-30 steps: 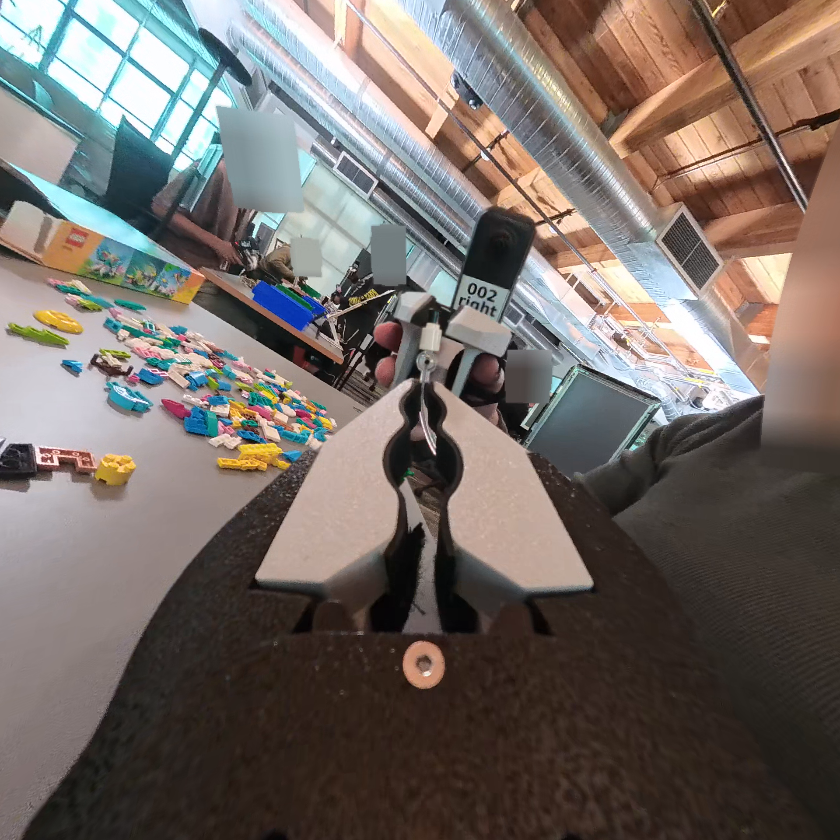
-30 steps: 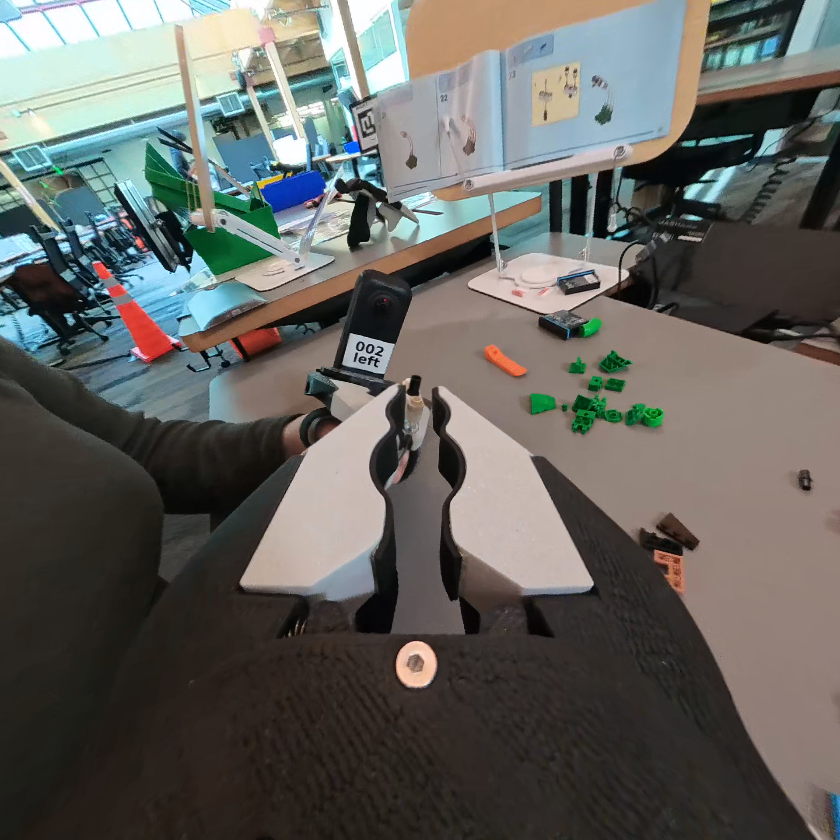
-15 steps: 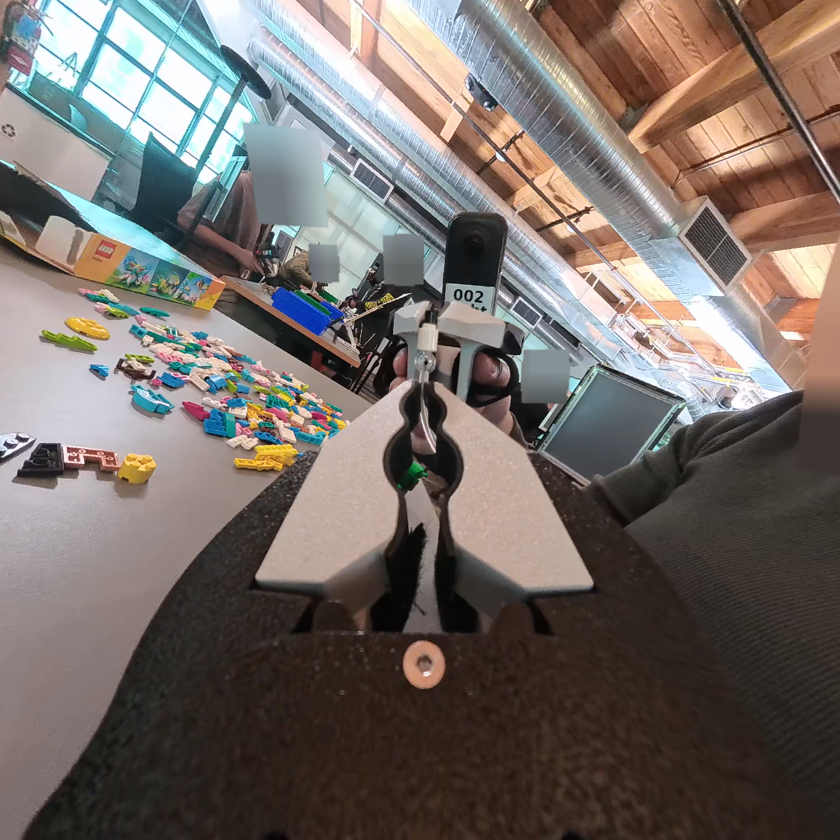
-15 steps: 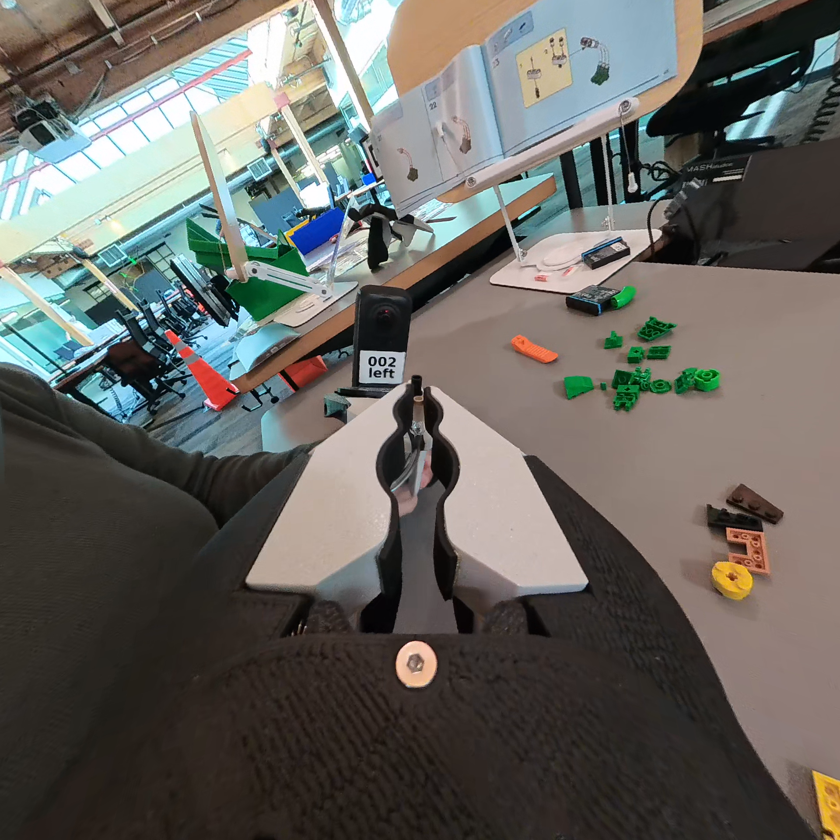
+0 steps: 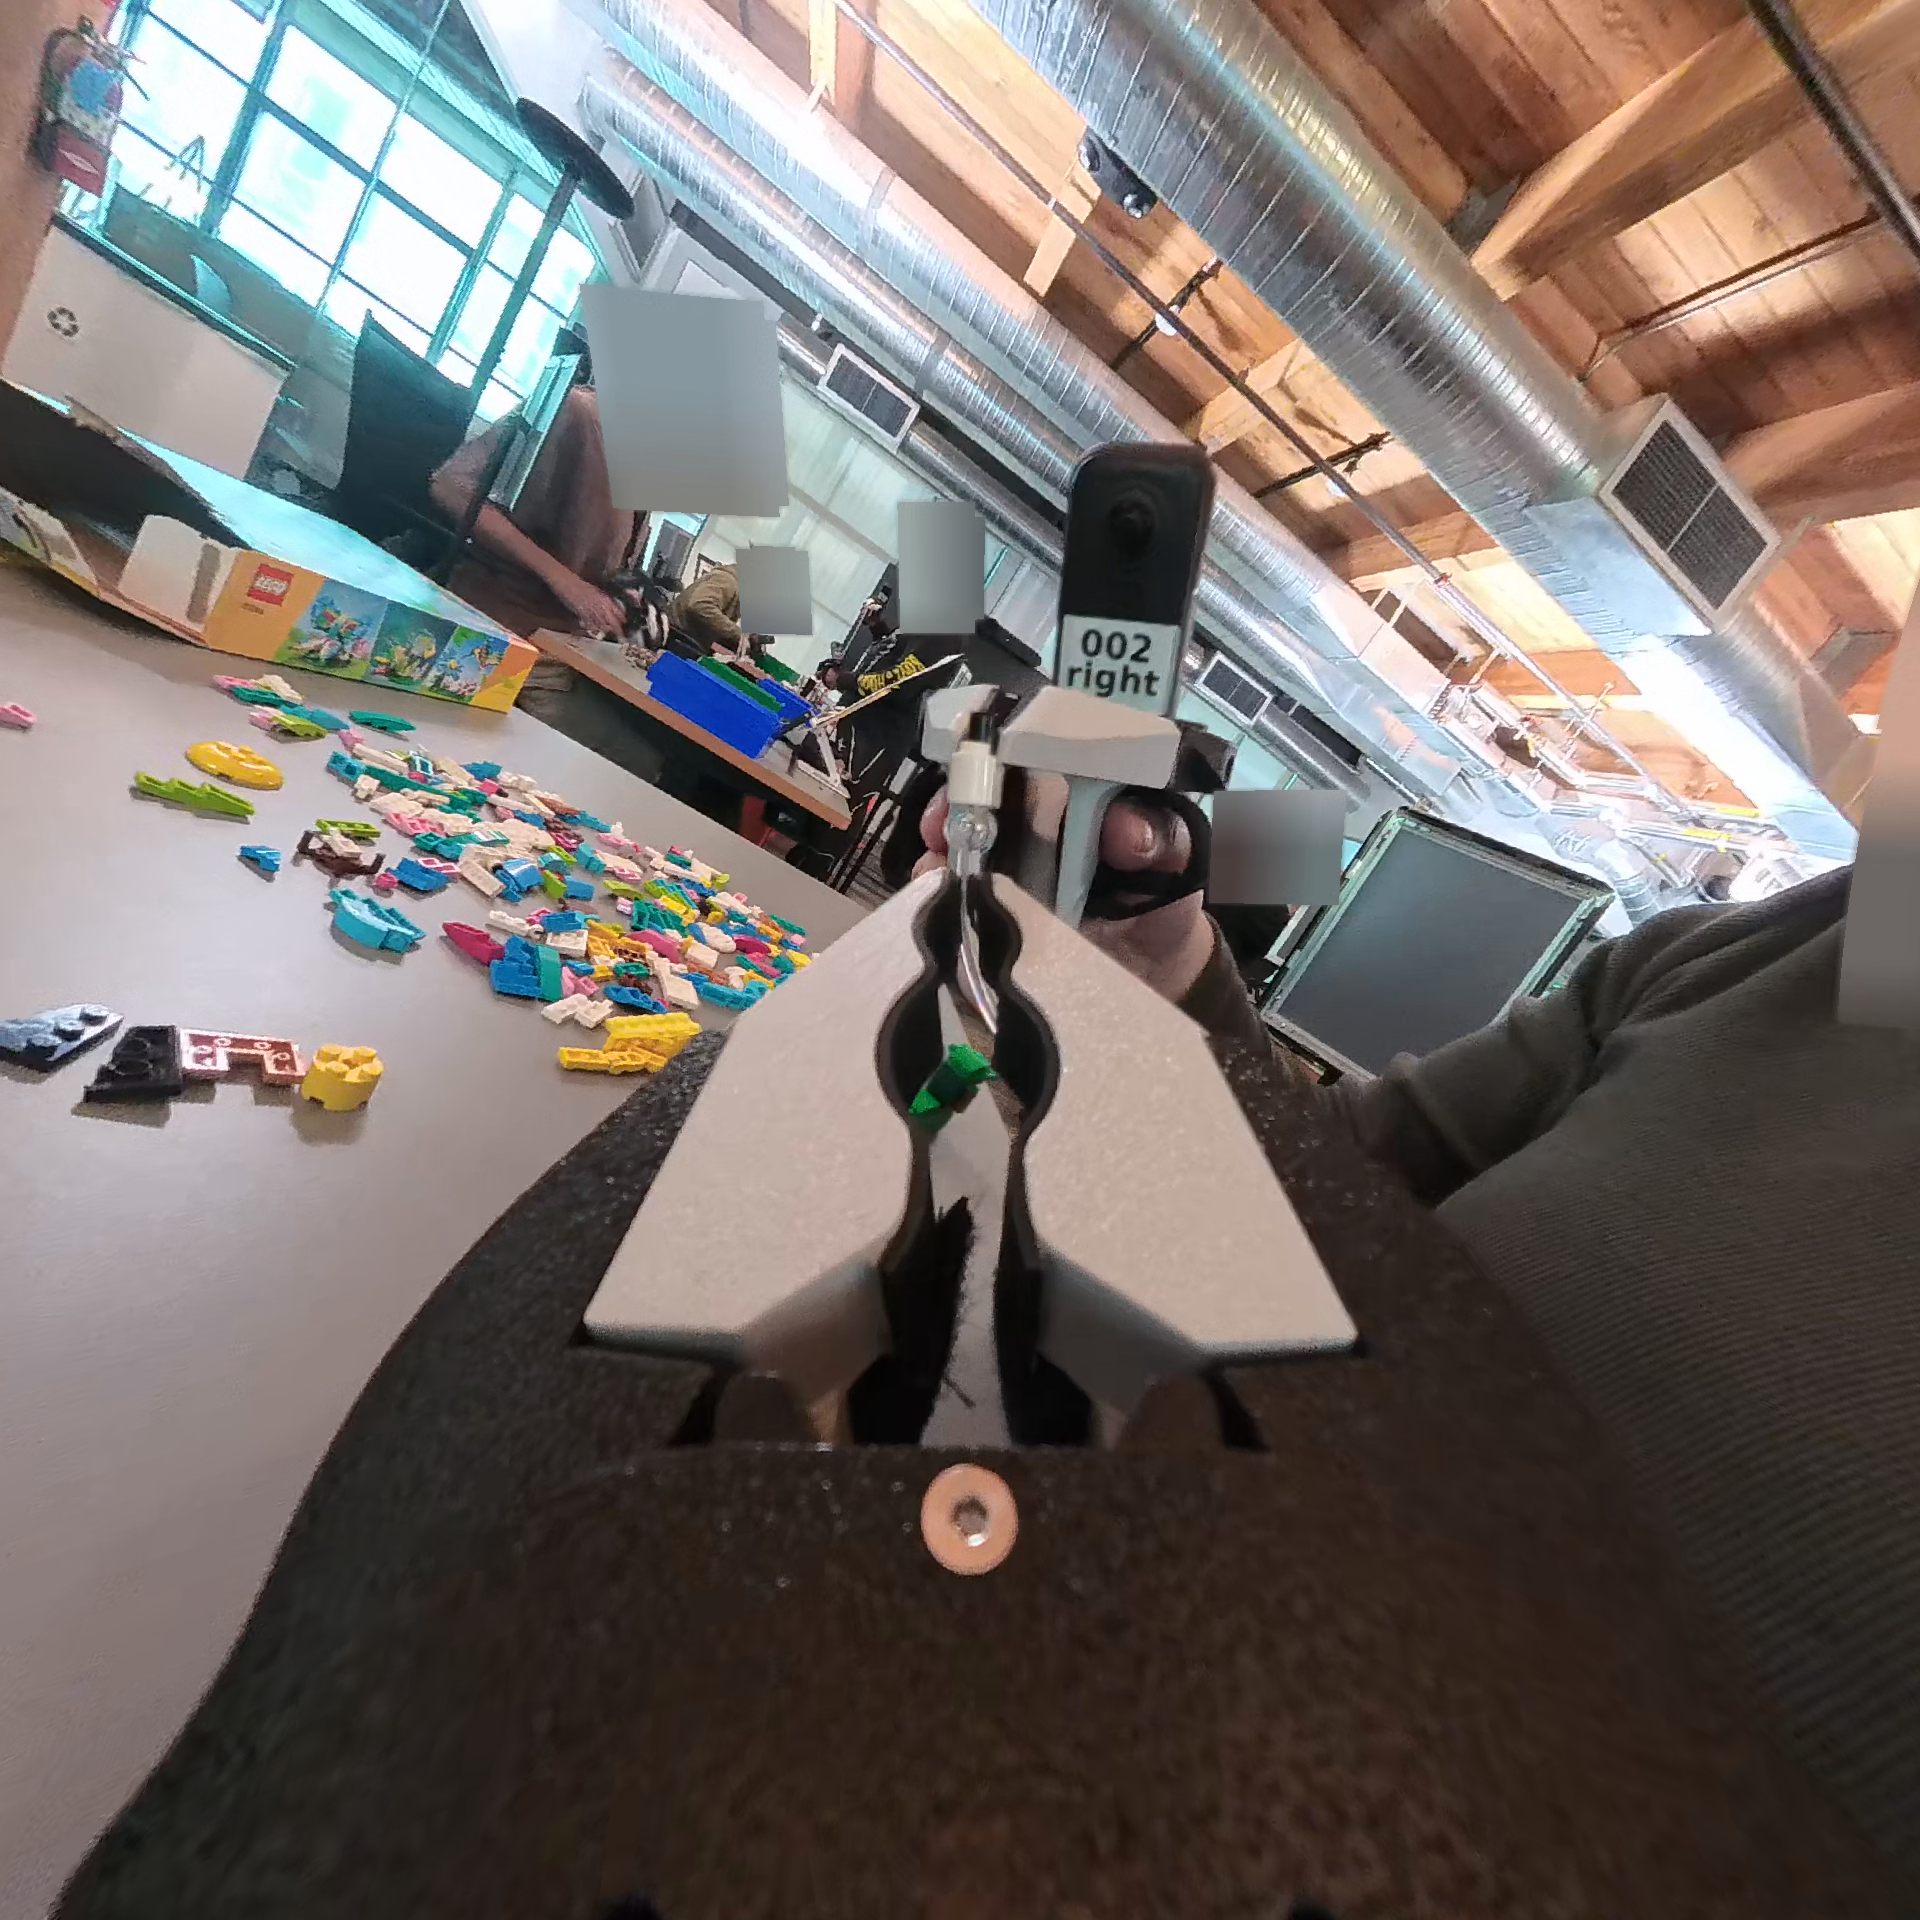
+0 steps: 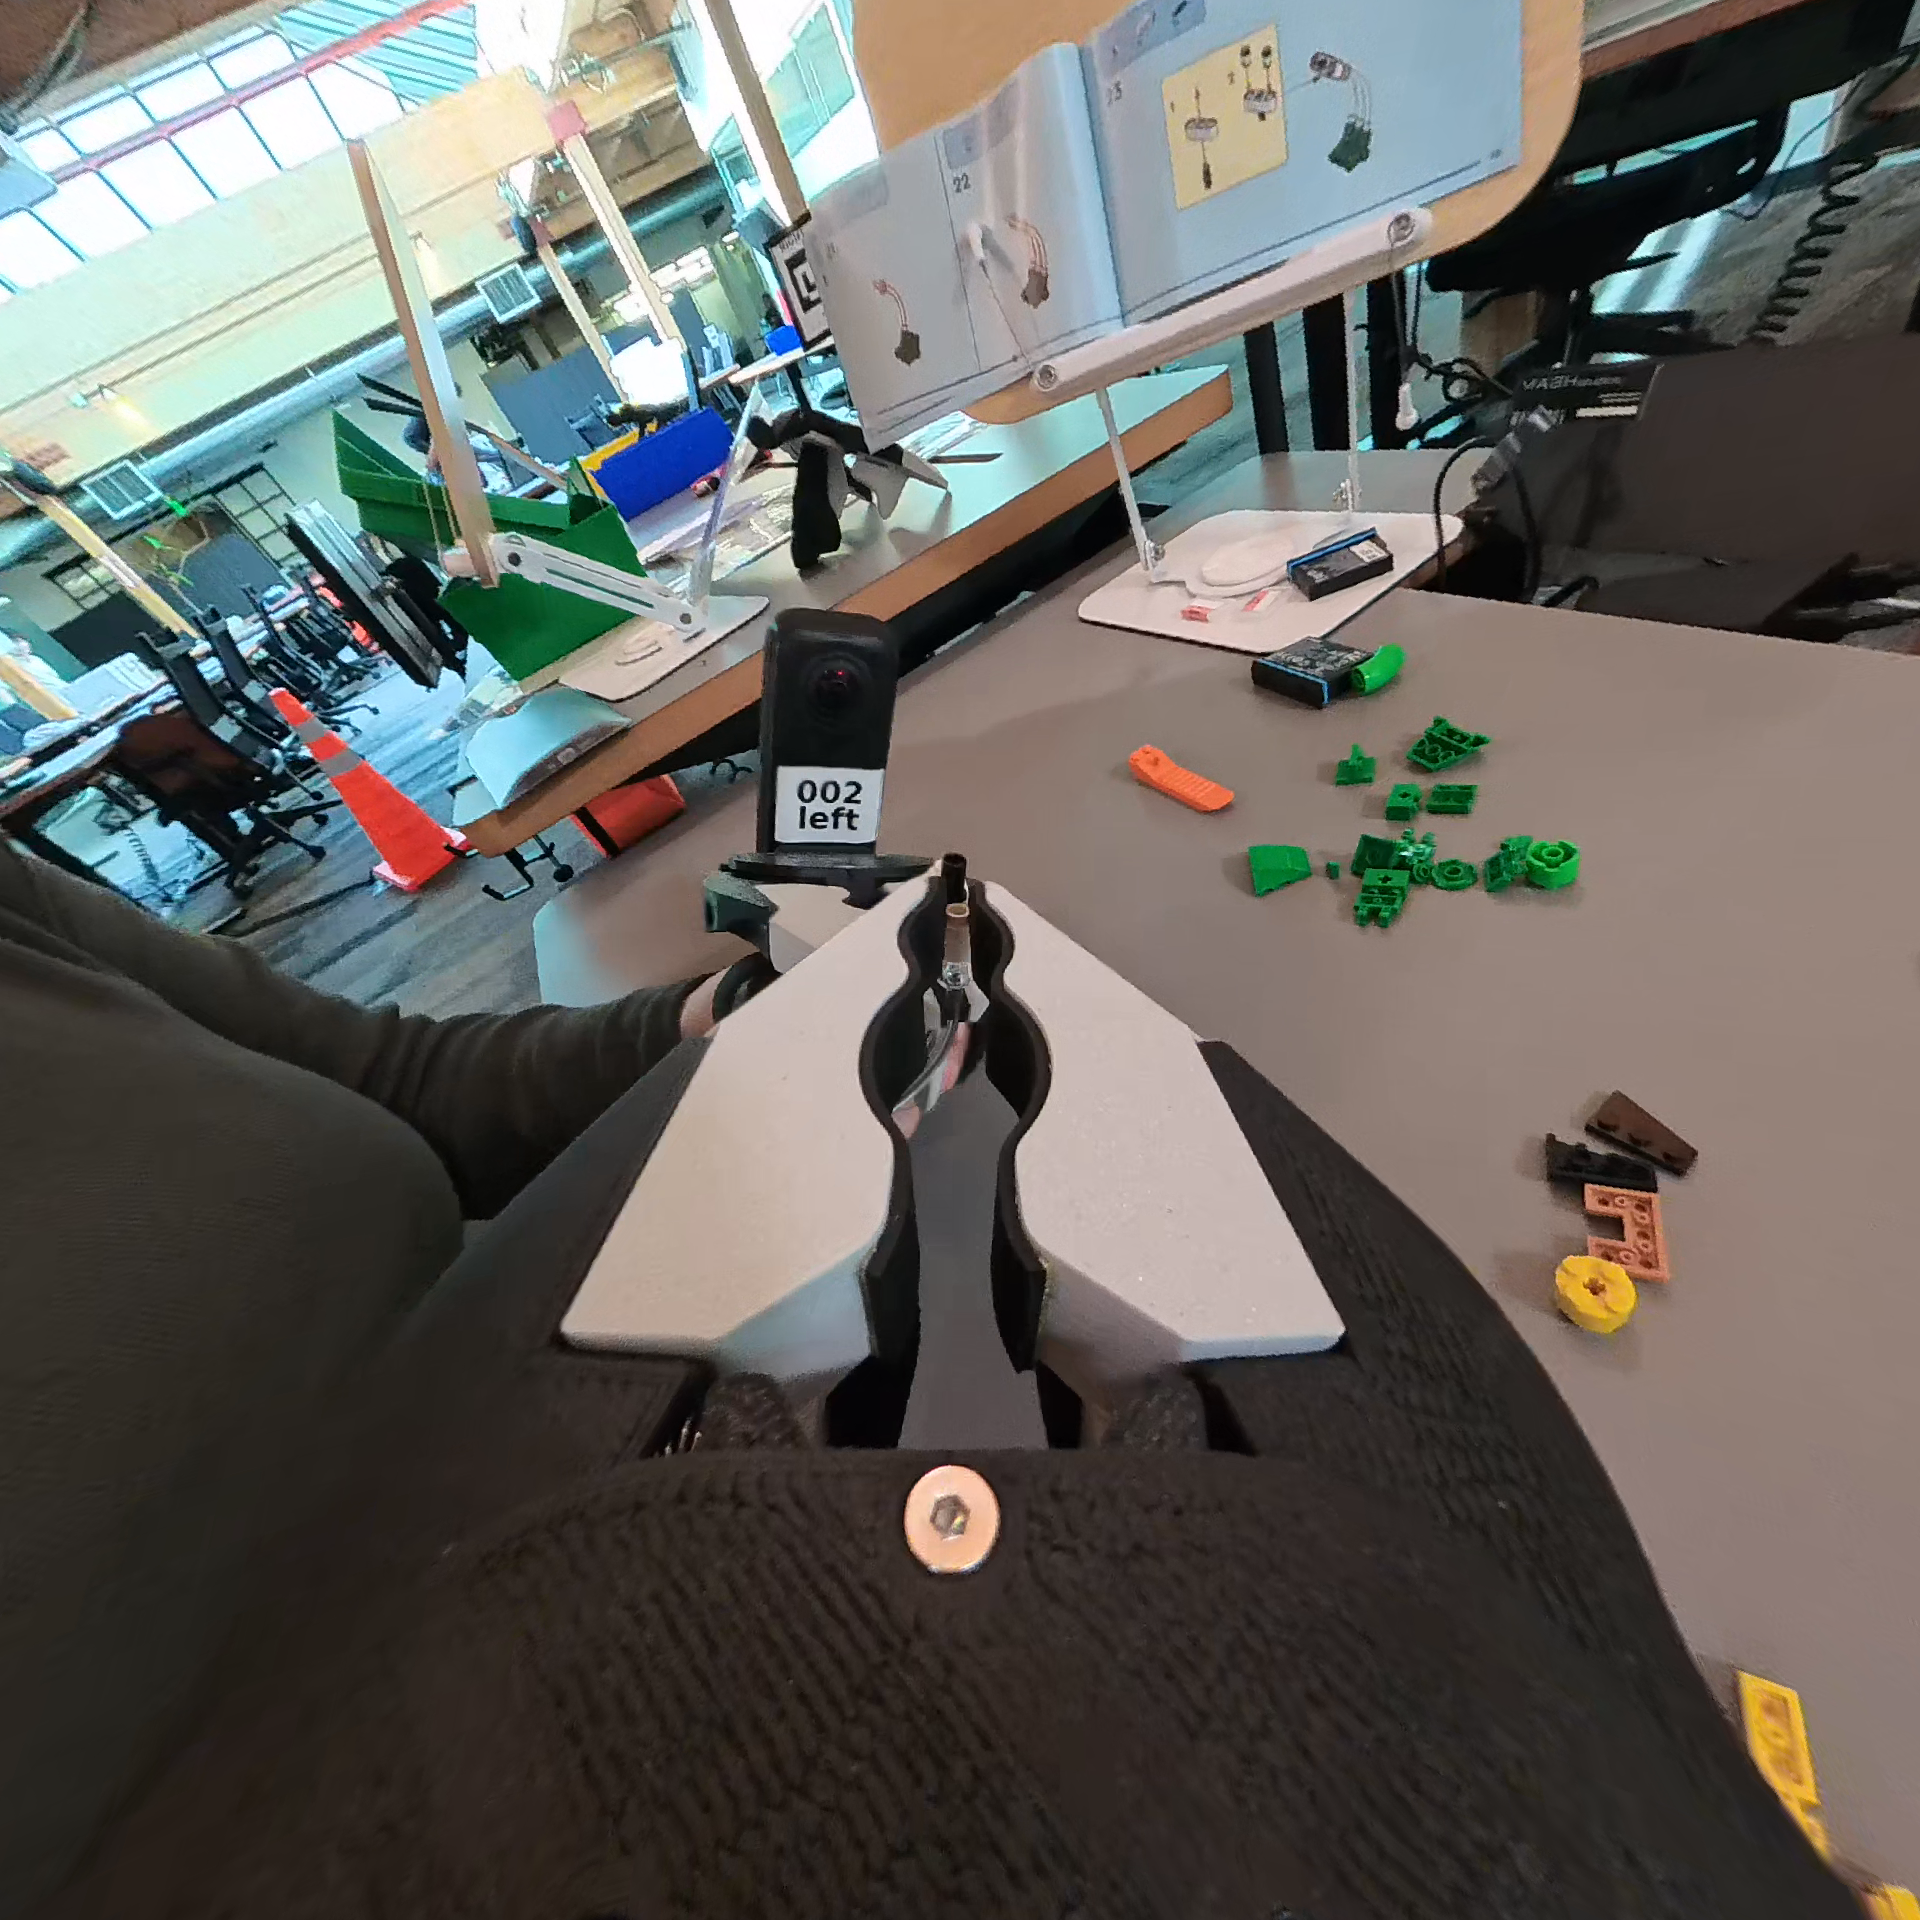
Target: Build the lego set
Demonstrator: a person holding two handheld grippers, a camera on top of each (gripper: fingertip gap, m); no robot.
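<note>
My left gripper (image 5: 961, 894) is shut on a thin clear curved stem (image 5: 971, 956) with a small green piece (image 5: 945, 1091) at its lower end. My right gripper (image 6: 956, 894) faces it tip to tip and is shut on the small stack at the stem's top: a tan-white piece (image 6: 957, 925) with a black tip (image 6: 952, 868). The same white piece (image 5: 975, 774) shows in the left wrist view between the right gripper's fingers (image 5: 1081, 743). Both grippers hang in the air beside the grey table (image 6: 1351, 1039).
A spread of coloured bricks (image 5: 582, 914), a yellow round brick (image 5: 341, 1075) and the set's box (image 5: 364, 634) lie to the left. Green bricks (image 6: 1403, 862), an orange separator (image 6: 1179, 779) and an instruction booklet on a stand (image 6: 1195, 187) are to the right. Only a small space, under 4 cm, lies between the two pairs of fingers. From either gripper's tips it is about 20 centimeters to the yellow round brick (image 5: 341, 1075). My right wrist view (image 6: 1579, 1277) looks at it from another angle.
My right gripper's jaws have closed onto the stack at the stem's top. Both grippers have shifted and tilted slightly while staying tip to tip.
</note>
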